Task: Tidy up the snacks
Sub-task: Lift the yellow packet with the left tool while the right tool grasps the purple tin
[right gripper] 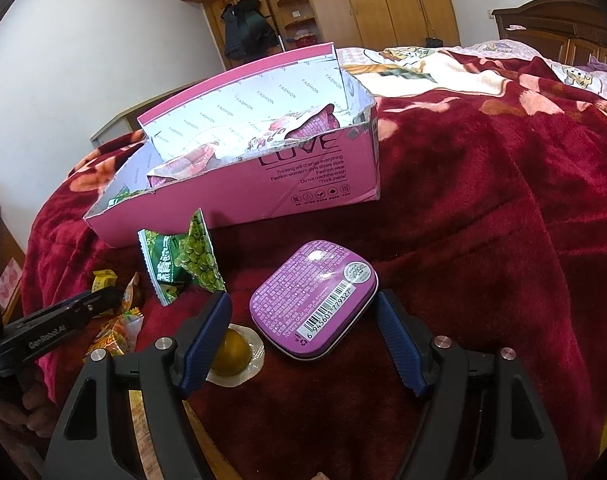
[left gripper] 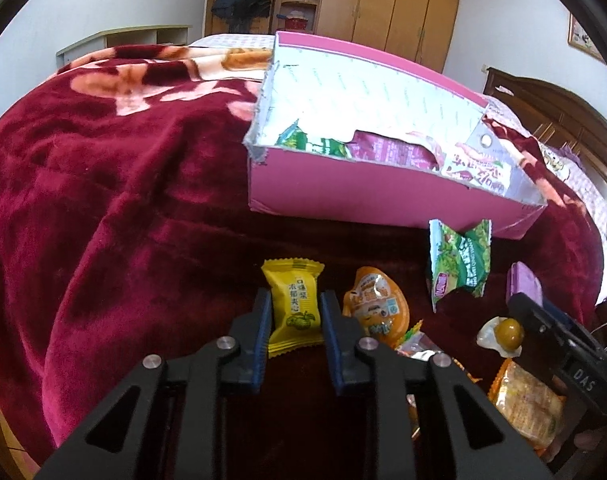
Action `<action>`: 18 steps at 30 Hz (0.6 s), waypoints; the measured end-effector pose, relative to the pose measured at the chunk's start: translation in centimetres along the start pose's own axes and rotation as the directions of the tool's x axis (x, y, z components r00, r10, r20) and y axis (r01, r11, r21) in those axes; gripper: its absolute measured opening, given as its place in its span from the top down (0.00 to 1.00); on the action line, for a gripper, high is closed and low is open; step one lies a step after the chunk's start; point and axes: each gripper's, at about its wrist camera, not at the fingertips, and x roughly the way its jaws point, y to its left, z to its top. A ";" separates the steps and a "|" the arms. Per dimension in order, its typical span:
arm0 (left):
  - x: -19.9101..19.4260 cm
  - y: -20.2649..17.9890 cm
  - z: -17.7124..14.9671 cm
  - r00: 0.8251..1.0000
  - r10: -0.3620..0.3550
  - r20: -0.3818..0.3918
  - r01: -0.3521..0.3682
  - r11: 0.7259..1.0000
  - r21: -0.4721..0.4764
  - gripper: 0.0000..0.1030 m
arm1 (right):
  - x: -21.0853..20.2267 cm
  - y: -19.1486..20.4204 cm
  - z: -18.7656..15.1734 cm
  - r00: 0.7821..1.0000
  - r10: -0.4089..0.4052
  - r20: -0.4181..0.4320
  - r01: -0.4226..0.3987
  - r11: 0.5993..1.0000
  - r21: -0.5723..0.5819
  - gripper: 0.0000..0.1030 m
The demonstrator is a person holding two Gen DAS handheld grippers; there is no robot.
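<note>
Snacks lie scattered on a bed under a dark red blanket point(left gripper: 103, 184), in front of a pink cardboard box point(left gripper: 343, 196) that already holds several green and purple packets. The left claw point(left gripper: 295, 300) pinches a yellow snack packet point(left gripper: 293, 304) between its blue pads, the packet standing upright on the blanket. Just to its right lies an orange jelly cup point(left gripper: 377, 308), and beyond that a green pea packet point(right gripper: 183, 260) stands close to the box's front wall. The right claw point(right gripper: 303, 320) is spread wide, its fingers either side of a purple tin point(right gripper: 313, 300) that lies flat on the blanket with its barcode up; the pads do not touch it. A small round sweet in clear wrap point(right gripper: 231, 352) sits beside the right claw's left finger, partly hidden by it. More wrapped snacks point(right gripper: 117, 332) lie between the two claws.
</note>
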 end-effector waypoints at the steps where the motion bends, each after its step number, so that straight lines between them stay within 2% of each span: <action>1: -0.2 0.1 0.0 1.000 -0.003 0.003 0.003 1.000 -0.003 0.76 | 0.0 0.1 0.0 1.000 -0.003 -0.001 0.003 1.000 -0.003 0.26; 8: -1.3 0.6 0.1 0.999 -0.024 0.030 0.024 1.000 -0.017 0.76 | 0.2 0.2 0.0 1.000 -0.003 -0.003 0.003 1.000 -0.009 0.25; 16: -2.4 0.7 -0.4 0.997 -0.043 0.058 0.043 0.999 -0.011 0.76 | 0.7 0.9 0.1 0.999 -0.049 -0.022 0.048 0.998 -0.032 0.25; 18: -2.6 0.8 -0.3 0.997 -0.047 0.060 0.048 0.999 -0.014 0.76 | 0.7 1.0 0.2 0.997 -0.075 -0.024 0.074 0.997 -0.037 0.30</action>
